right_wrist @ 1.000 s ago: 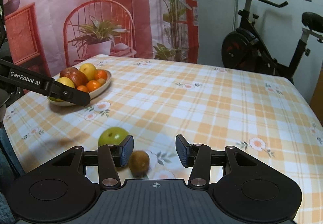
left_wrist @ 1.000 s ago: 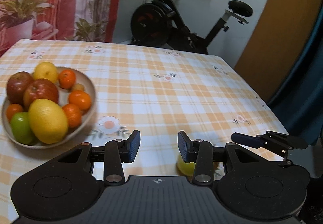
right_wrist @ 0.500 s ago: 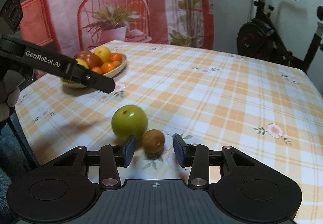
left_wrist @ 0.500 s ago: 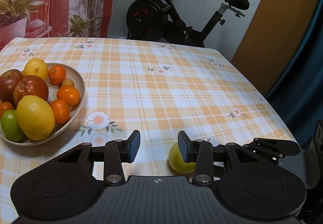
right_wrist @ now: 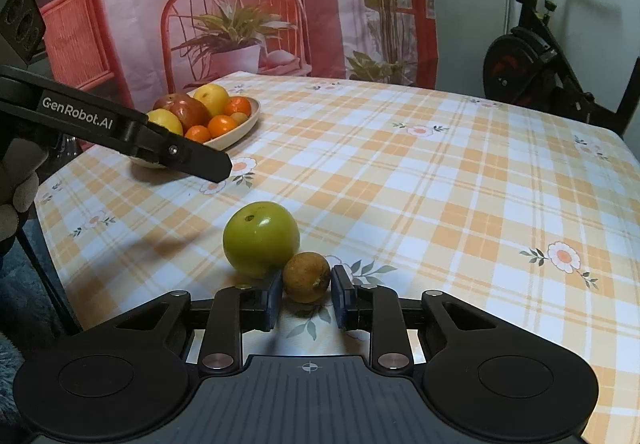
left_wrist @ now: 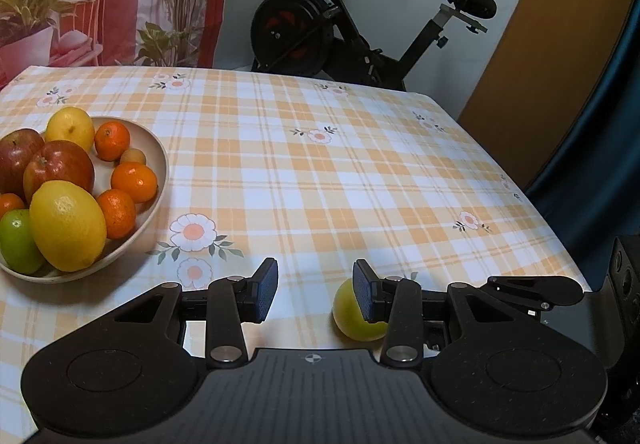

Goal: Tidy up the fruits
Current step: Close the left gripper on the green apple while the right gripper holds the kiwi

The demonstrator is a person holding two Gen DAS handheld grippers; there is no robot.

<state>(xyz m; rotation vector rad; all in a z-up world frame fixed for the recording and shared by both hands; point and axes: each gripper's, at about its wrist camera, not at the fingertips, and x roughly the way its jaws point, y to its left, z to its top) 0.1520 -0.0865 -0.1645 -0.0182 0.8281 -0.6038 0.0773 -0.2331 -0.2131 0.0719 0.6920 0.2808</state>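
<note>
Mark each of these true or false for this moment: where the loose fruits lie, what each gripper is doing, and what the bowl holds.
1. The small brown fruit sits between the right gripper fingers. True; whether the pads touch it cannot be told.
2. The green apple lies in the bowl. False: it rests on the tablecloth, right beside the brown fruit.
3. The left gripper holds a lemon. False: its jaws are open and empty.
4. The bowl holds red apples and small oranges. True.
5. The bowl is at the table's right edge. False: it is at the left.
</note>
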